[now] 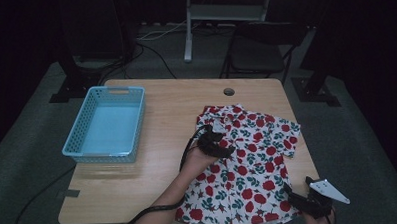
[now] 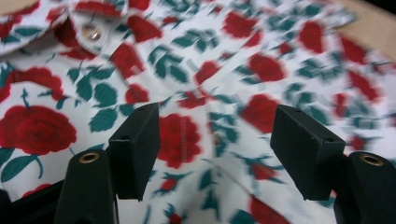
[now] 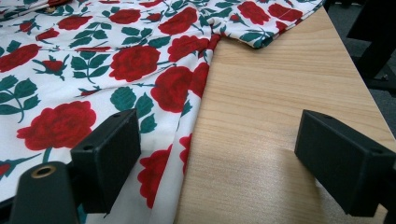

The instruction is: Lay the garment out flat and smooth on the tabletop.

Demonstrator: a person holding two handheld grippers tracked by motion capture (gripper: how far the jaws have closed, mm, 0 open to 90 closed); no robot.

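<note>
A white shirt with red roses and green leaves lies spread flat on the right half of the wooden table, collar at the far end. My left gripper hovers over the shirt's upper front, just below the collar, and is open; the button placket lies between its jaws, and a collar button is beyond. My right gripper sits at the shirt's near right hem, open. In its view the shirt's side edge runs between the jaws, with bare wood under the right jaw.
A light blue plastic basket stands on the table's left side with nothing inside. A round cable hole is near the far edge. A folding chair and stand legs are on the floor beyond. The table's right edge is close to my right gripper.
</note>
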